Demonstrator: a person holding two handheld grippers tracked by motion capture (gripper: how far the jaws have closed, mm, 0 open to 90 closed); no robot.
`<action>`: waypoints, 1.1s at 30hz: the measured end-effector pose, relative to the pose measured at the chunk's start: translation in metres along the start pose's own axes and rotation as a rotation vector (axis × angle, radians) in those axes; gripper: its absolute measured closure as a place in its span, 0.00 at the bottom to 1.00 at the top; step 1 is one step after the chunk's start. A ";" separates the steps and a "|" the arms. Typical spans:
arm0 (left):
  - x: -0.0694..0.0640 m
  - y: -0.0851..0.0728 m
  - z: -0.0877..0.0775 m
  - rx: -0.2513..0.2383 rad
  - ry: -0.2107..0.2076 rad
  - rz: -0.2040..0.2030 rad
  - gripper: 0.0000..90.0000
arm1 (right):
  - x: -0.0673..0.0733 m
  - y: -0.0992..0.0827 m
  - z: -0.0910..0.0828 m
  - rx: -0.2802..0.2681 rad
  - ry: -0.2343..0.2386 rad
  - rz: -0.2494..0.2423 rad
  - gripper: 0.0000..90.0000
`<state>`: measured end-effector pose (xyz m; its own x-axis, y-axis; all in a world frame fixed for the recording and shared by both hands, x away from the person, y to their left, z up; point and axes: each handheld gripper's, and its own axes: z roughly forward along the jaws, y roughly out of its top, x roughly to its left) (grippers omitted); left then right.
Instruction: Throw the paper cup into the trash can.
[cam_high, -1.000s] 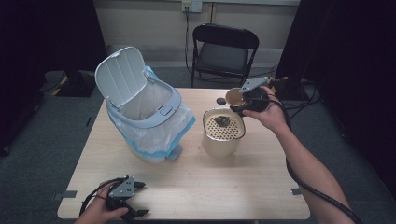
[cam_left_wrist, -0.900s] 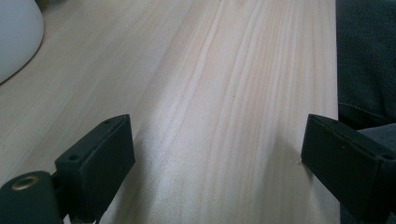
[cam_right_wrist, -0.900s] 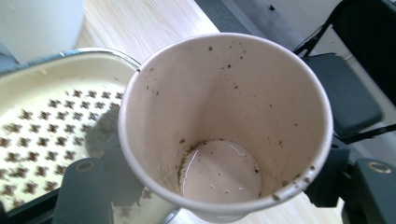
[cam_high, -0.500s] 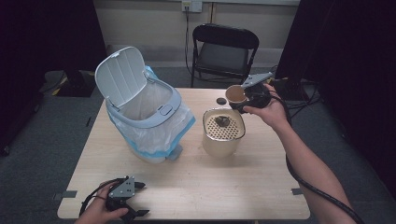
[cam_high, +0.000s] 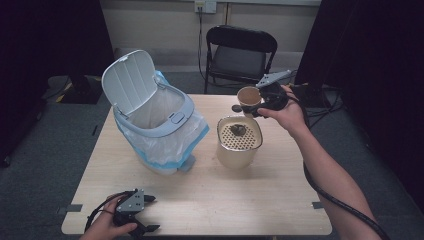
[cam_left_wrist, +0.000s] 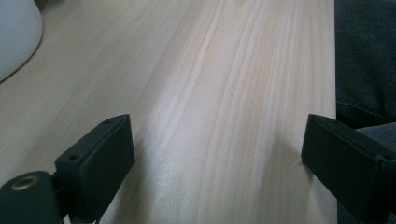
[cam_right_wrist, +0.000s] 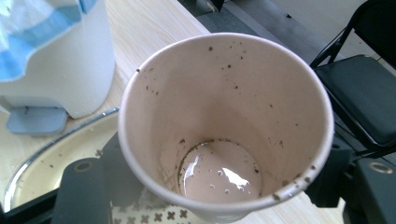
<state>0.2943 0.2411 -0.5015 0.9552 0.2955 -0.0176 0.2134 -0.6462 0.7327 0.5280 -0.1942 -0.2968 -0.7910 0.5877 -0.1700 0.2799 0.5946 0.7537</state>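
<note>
A paper cup (cam_high: 248, 95) hangs in the air just behind a beige container (cam_high: 239, 152) topped by a perforated strainer, and my right gripper (cam_high: 253, 103) is shut on it. In the right gripper view the cup (cam_right_wrist: 224, 116) stands nearly upright between the jaws of the right gripper (cam_right_wrist: 210, 186). It holds a little pale brown liquid and dark specks on its wall. A dark lump (cam_high: 237, 130) lies on the strainer. My left gripper (cam_high: 142, 223) rests at the table's front left corner. Its jaws stand open over bare wood in the left gripper view (cam_left_wrist: 217, 158).
A white pedal bin (cam_high: 165, 125) with a blue-edged liner and raised lid (cam_high: 129, 80) stands at the table's left. A small dark round thing (cam_high: 236, 108) lies beside the cup. A black folding chair (cam_high: 240, 55) stands behind the table (cam_high: 225, 200).
The right gripper has carried the cup slightly up and away from the strainer. The left gripper has not moved.
</note>
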 end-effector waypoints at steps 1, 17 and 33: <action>0.000 0.000 0.000 0.001 0.001 0.001 0.10 | 0.000 0.003 0.000 -0.005 -0.001 -0.004 0.32; 0.000 0.000 0.000 0.005 -0.001 0.002 0.10 | 0.006 0.029 -0.004 -0.028 0.032 0.010 0.32; 0.000 0.000 0.000 0.006 -0.003 0.004 0.09 | 0.014 0.062 -0.010 -0.044 0.076 0.005 0.32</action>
<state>0.2944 0.2411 -0.5012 0.9566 0.2909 -0.0165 0.2107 -0.6517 0.7286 0.5293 -0.1548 -0.2463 -0.8292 0.5461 -0.1188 0.2608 0.5662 0.7819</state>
